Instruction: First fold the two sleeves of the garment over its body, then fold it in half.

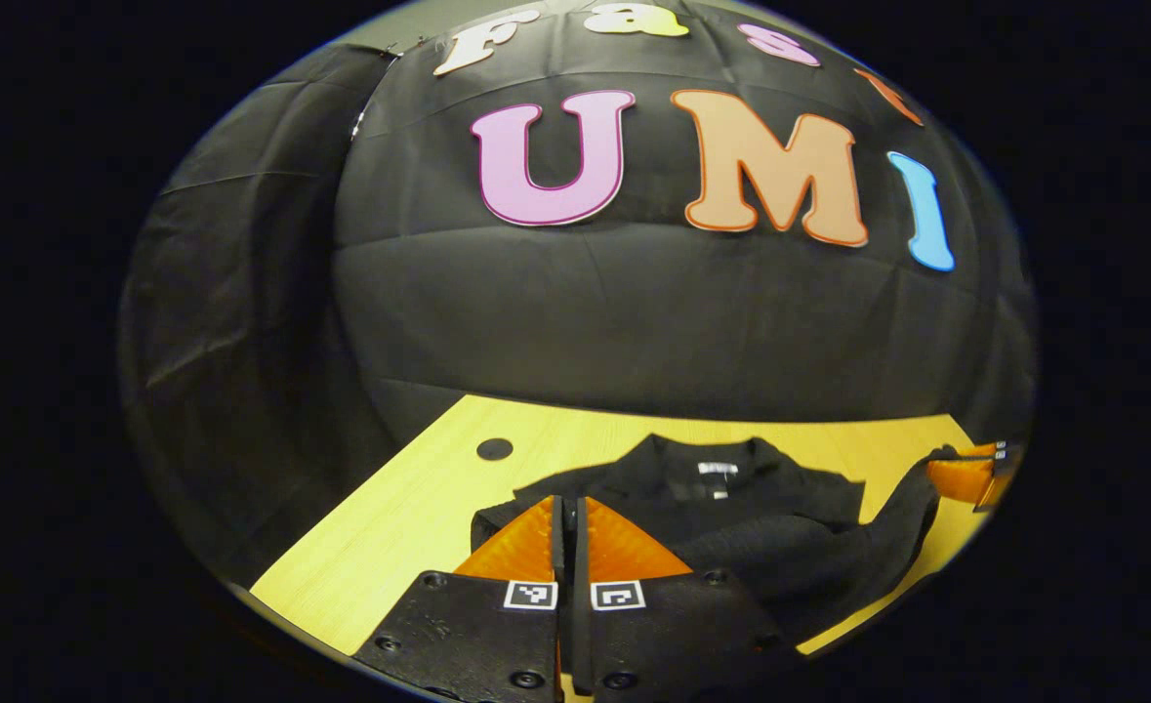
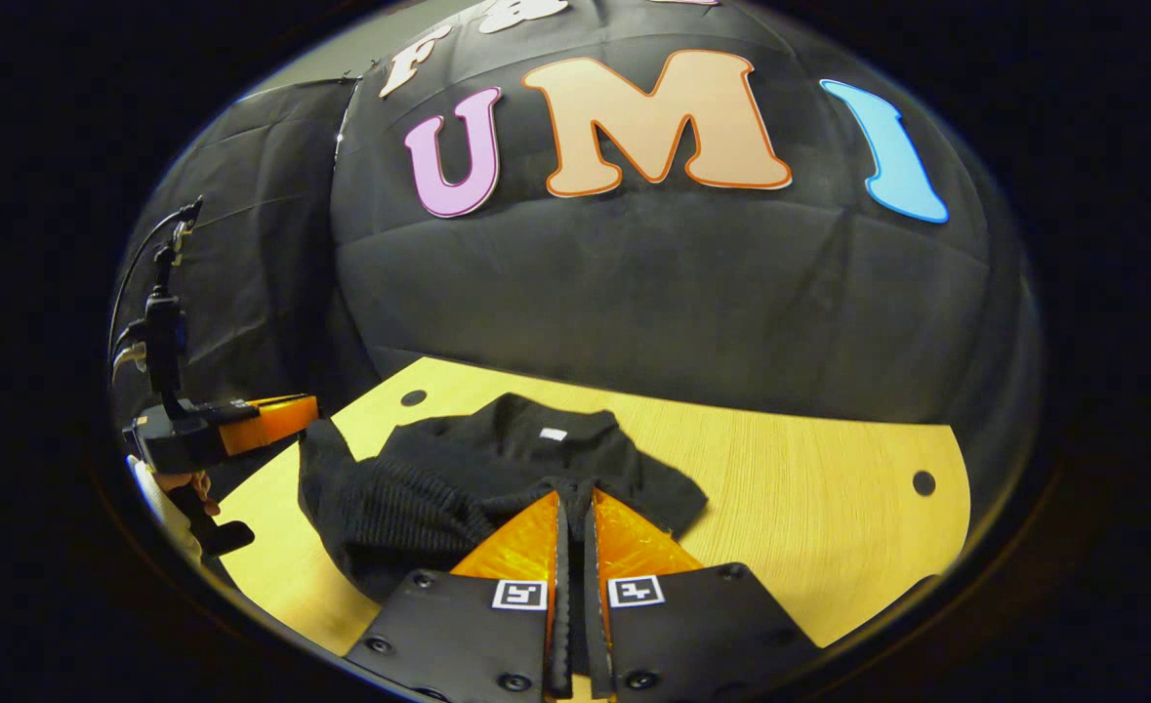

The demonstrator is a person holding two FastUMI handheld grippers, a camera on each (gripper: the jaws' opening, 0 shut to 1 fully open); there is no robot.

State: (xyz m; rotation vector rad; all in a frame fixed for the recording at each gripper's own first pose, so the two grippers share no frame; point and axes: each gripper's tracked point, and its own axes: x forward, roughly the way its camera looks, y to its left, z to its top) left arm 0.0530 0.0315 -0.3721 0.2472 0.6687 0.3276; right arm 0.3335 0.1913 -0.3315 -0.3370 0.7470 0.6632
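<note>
Pale wood-grain table [image 2: 809, 508] is seen beneath two grippers. Nearest, the left gripper [image 1: 568, 513] and right gripper [image 2: 571, 508] are each clenched on a fold of one black knitted garment [image 2: 497, 469], which is spread rumpled on the table. Two round holes [image 2: 924, 482] are seen farther back.
</note>
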